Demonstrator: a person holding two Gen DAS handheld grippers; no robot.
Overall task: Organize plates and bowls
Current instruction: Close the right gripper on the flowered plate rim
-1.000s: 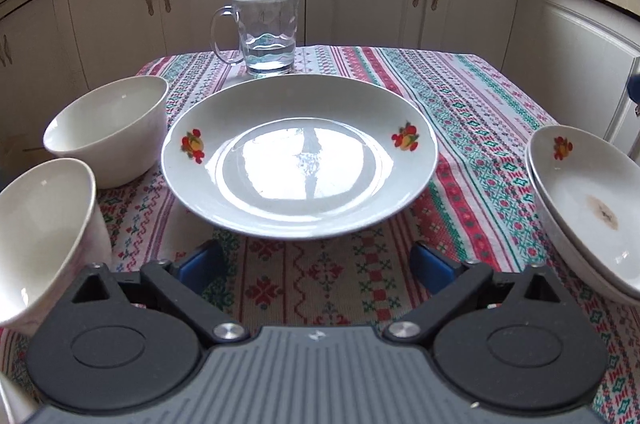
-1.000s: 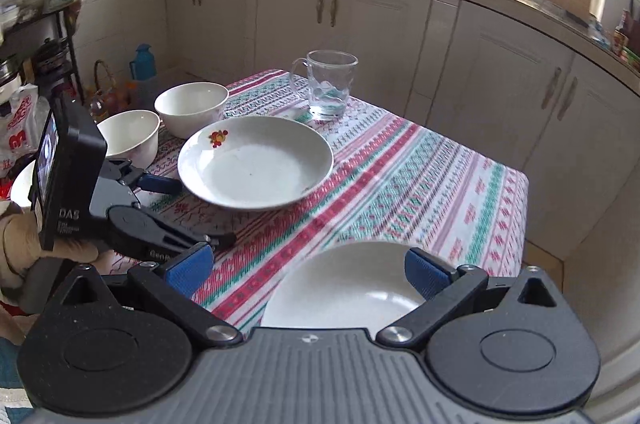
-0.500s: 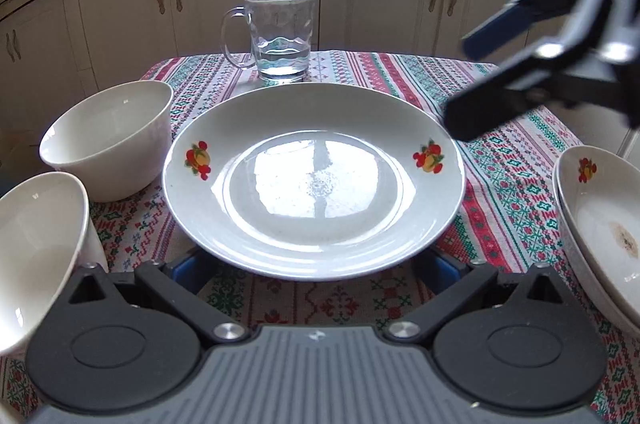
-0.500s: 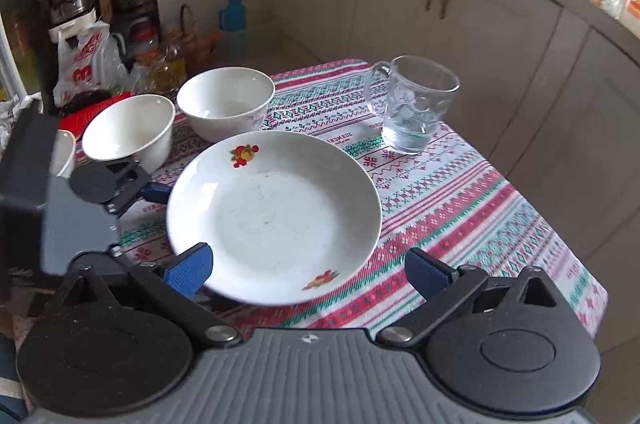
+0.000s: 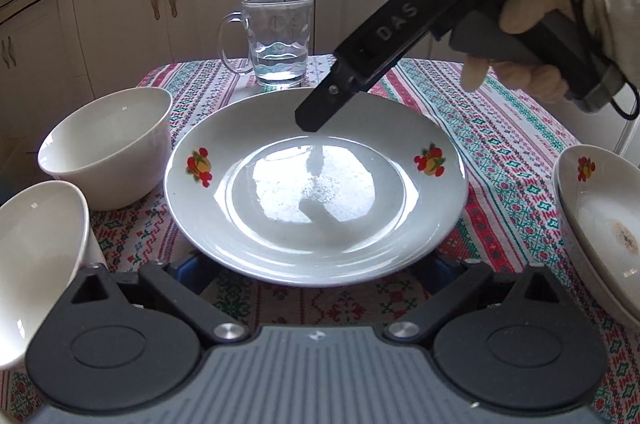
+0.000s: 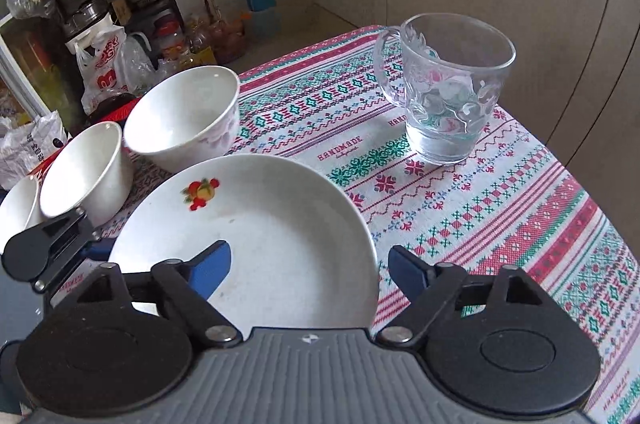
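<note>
— Risk first: both hand-held grippers are closing on one plate, and I think they can disturb each other. The right hand-held gripper has one blue finger over the inside of the plate and the other outside the rim, above the tablecloth. If it pinches only the sloped rim, the plate may tilt or slide

— And the left hand-held gripper?

— Its fingers are mostly hidden under the near edge of the plate, wide apart, jaws closing, not pressing yet as far as I can see. The right one also presses on nothing yet

— What is close enough to get hit?

— A bowl just beside the plate on the left, a second bowl nearer, and a glass mug with water behind it. A pushed plate could knock the mug

— Where do the other plates stay?

— Stacked plates at the right edge of the table, apart from this one
</note>
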